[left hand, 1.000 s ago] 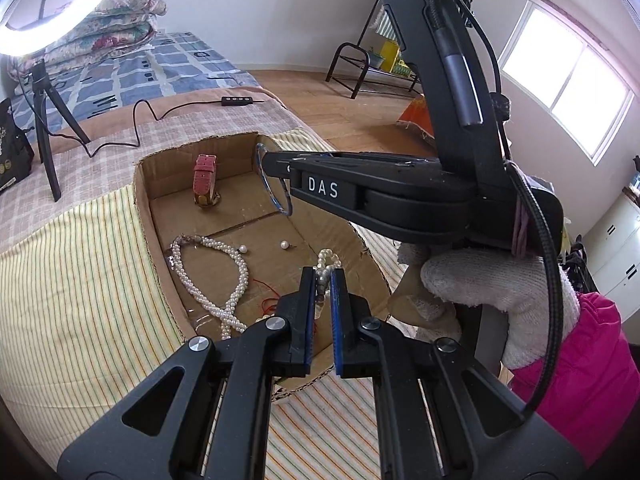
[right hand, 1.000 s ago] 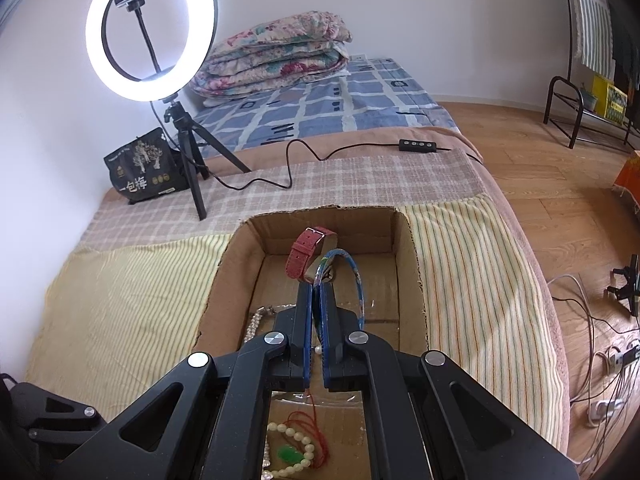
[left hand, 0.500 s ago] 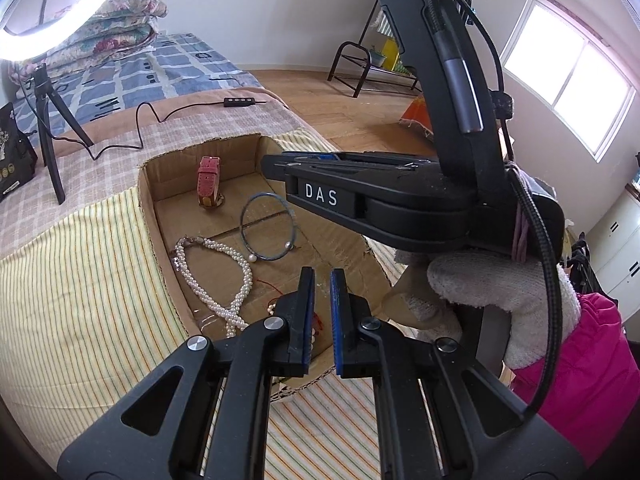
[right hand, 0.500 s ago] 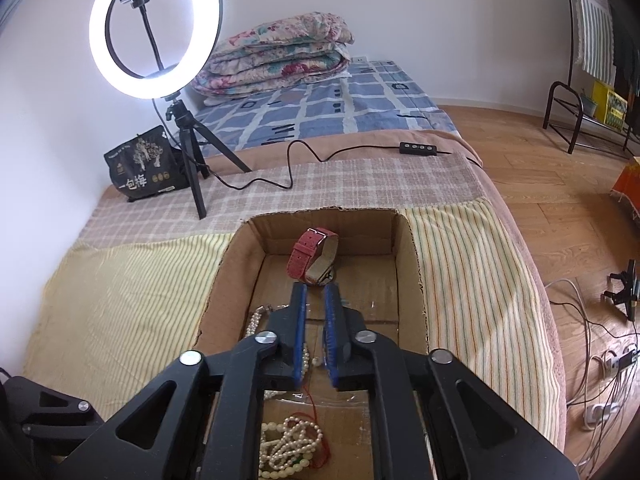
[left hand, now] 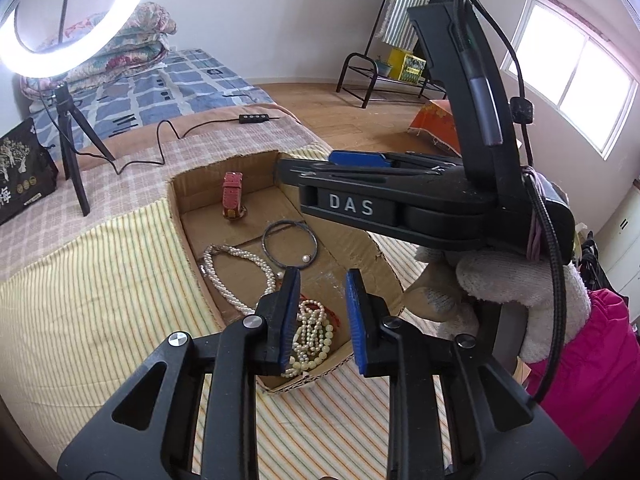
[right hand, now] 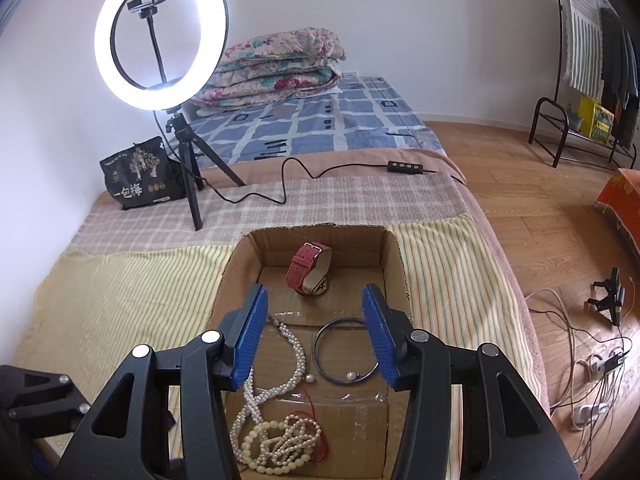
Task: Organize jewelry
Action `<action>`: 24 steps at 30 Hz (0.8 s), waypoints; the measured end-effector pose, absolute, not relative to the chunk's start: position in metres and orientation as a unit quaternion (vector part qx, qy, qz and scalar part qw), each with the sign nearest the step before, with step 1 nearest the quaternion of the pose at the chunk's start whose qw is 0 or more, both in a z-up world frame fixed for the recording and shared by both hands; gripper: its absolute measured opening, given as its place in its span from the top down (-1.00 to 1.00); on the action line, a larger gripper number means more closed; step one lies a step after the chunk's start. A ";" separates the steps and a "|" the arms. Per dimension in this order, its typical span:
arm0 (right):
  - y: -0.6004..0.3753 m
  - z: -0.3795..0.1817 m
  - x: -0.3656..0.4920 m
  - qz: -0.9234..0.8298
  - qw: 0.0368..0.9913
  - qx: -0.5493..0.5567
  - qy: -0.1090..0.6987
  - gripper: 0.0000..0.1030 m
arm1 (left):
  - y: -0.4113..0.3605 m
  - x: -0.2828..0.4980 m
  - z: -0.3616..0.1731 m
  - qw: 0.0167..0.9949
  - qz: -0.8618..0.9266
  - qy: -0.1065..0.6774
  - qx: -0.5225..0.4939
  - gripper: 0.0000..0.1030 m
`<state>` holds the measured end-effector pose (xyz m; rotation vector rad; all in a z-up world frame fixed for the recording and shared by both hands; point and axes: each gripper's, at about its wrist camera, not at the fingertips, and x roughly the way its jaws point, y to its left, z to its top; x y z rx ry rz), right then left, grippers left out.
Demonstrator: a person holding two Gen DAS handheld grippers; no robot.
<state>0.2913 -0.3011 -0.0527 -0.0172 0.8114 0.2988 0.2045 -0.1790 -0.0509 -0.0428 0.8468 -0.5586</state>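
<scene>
A shallow cardboard box [right hand: 394, 254] [left hand: 182, 216] lies on the bed. Inside are a red watch [right hand: 308, 268] [left hand: 233, 196] standing at the far end, a dark bangle [right hand: 345, 350] [left hand: 289, 243] lying flat mid-box, a long pearl necklace [right hand: 294, 350] [left hand: 236, 264], two loose pearls [right hand: 310, 378], and a heap of pale bead bracelets with red cord [right hand: 280, 444] [left hand: 314, 330] at the near end. My left gripper [left hand: 322, 292] is open and empty above the bead heap. My right gripper [right hand: 314, 322] is open and empty above the bangle; it shows side-on in the left wrist view [left hand: 352, 160].
The box sits on a yellow striped cloth [right hand: 120, 292] over a checked blanket. A ring light on a tripod [right hand: 160, 36], its cable and remote [right hand: 406, 167], and a black snack bag [right hand: 140, 172] stand beyond. Floor with cables [right hand: 592, 360] lies right.
My right gripper let go of the bangle, which now lies flat in the box, and opened wide. My left gripper let go of the bead bracelets into the near end and opened.
</scene>
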 end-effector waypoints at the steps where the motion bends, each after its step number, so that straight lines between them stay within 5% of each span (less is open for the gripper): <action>1: -0.301 -0.051 0.290 0.142 0.909 -0.010 0.392 0.01 | -0.177 0.203 -0.049 0.876 -0.266 0.403 -0.018 0.57; 15: -0.295 -0.019 0.247 0.107 0.924 -0.033 0.365 -0.27 | -0.135 0.173 -0.020 0.901 -0.233 0.367 -0.004 0.55; 17: -0.293 -0.014 0.239 0.099 0.928 -0.037 0.358 -0.34 | -0.126 0.167 -0.015 0.905 -0.226 0.359 -0.006 0.28; 24: -0.283 0.002 0.205 0.088 0.935 -0.044 0.340 -0.38 | -0.104 0.143 0.004 0.919 -0.212 0.333 -0.009 0.23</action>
